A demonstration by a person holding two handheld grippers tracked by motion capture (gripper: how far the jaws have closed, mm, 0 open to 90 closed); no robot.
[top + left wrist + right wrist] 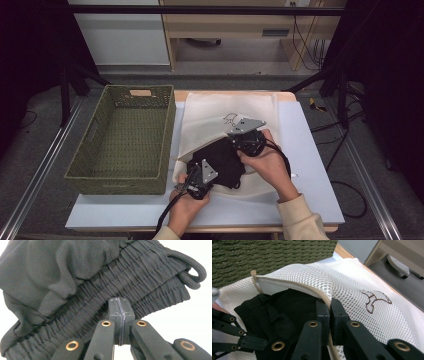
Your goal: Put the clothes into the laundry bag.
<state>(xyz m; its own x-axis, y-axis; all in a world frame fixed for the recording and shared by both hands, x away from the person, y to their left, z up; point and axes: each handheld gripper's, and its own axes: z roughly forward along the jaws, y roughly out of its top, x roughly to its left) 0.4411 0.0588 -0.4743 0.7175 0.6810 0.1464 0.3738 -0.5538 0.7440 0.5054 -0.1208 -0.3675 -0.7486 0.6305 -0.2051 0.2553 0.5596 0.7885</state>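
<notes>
Green woven wicker makes up the rectangular basket [120, 142] at the left of the high view, resting on the pale blue table top [310, 165]. Just to its right, at the lower centre, the left gripper [199, 176] has its jaws pressed together on the gathered elastic waistband of a black fabric garment [220, 160]. The left gripper view shows the two pads meeting on that ribbed band [140, 290], with a looped black drawstring [193, 272] at the upper right of that frame. The garment sits partly inside a white mesh laundry bag [215, 117] spread across the centre of the table. Further right, the right gripper [245, 134] is clamped on the bag's beige zipper edge [322, 293], as the right gripper view shows, beside a small brown printed outline [375, 300] on the mesh.
</notes>
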